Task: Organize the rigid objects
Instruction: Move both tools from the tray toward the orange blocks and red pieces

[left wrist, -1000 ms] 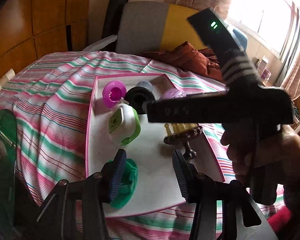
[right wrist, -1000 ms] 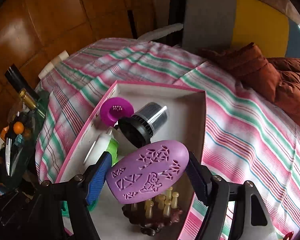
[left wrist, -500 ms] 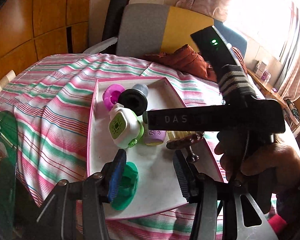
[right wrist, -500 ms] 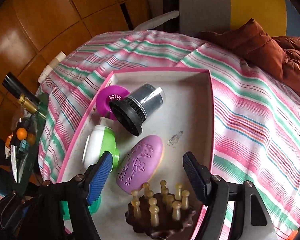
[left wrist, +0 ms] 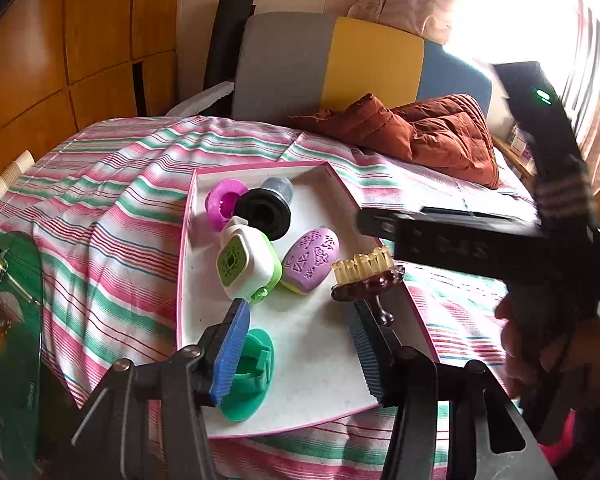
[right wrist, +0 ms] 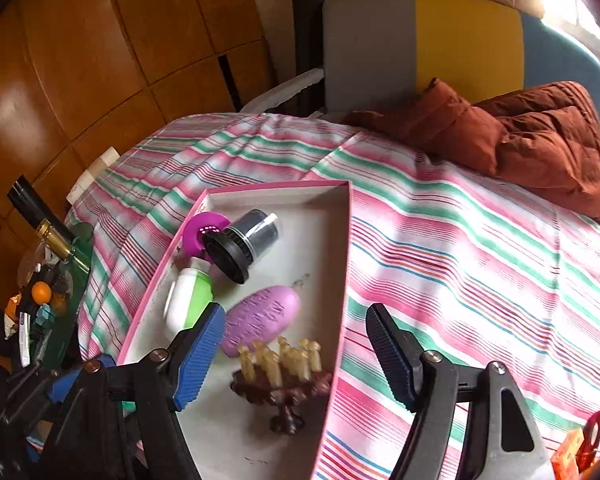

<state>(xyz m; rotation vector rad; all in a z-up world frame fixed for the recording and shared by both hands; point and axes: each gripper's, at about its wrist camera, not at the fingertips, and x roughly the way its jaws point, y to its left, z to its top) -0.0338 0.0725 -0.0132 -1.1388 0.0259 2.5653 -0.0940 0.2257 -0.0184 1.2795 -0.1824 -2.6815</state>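
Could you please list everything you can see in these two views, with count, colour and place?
tray: one, pink-edged white, on the striped cloth
cloth: one, pink-green striped, over the bed
purple oval case: one, tray middle
white-green box: one, beside the case
black cylinder: one, tray far end
magenta disc: one, far corner
brown peg stand: one, right rim
green piece: one, near edge
rust quilt: one, far right
left claw: open, empty
right claw: open, empty
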